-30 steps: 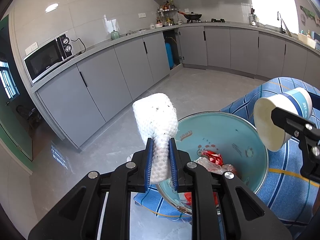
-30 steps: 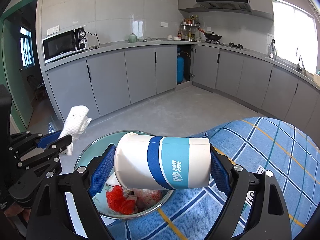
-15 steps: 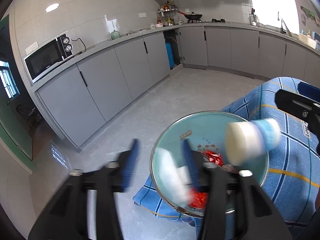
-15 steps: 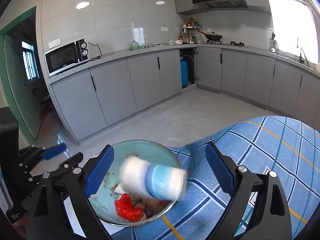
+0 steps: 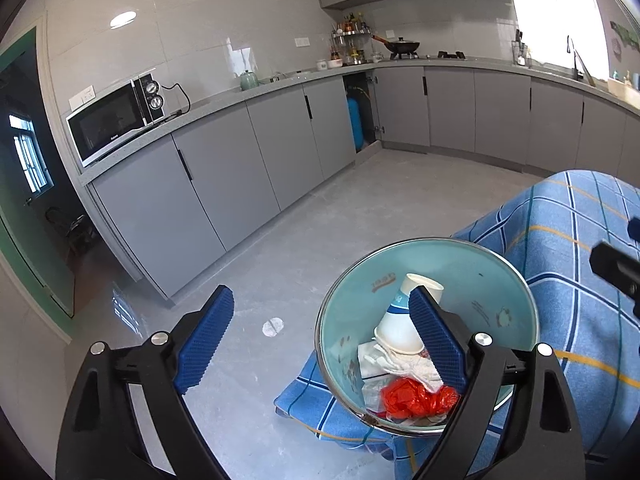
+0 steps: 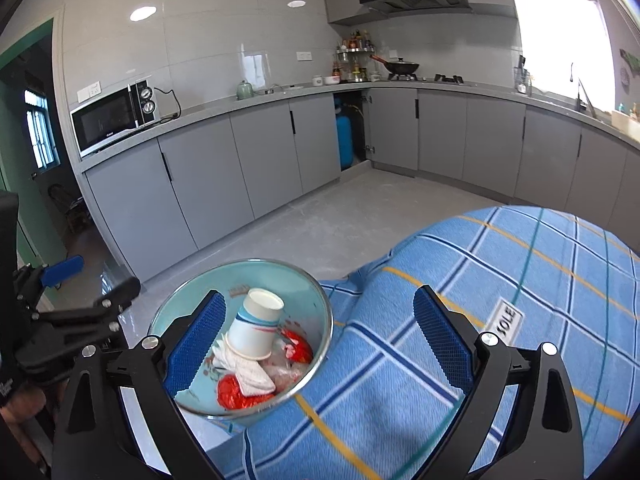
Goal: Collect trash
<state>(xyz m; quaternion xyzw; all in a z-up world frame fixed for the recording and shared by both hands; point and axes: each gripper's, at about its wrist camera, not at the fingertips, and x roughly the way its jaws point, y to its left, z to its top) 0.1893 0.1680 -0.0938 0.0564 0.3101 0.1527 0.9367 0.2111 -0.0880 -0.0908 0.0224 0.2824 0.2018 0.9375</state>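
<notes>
Left gripper (image 5: pixel 320 340) just spread apart, empty, right gripper (image 6: pixel 320 340) apart, blue-striped white paper cup (image 6: pixel 256 326) in basin (image 6: pixel 316 300)

— We see a bowl (image 5: pixel 492 264) with a shiny metal rim and a glossy teal enamel inside; in it a matt paper cup (image 5: pixel 400 328), crumpled paper tissue (image 5: pixel 396 364) and shiny red plastic wrap (image 5: pixel 412 398).

— We agree; the checked cloth (image 6: pixel 500 264) looks woven and matt, the floor (image 5: pixel 320 232) smooth and dusty.

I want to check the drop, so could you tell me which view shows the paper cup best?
The right wrist view: the paper cup lies unobstructed in the bowl. In the left wrist view a blue pad covers part of it.
</notes>
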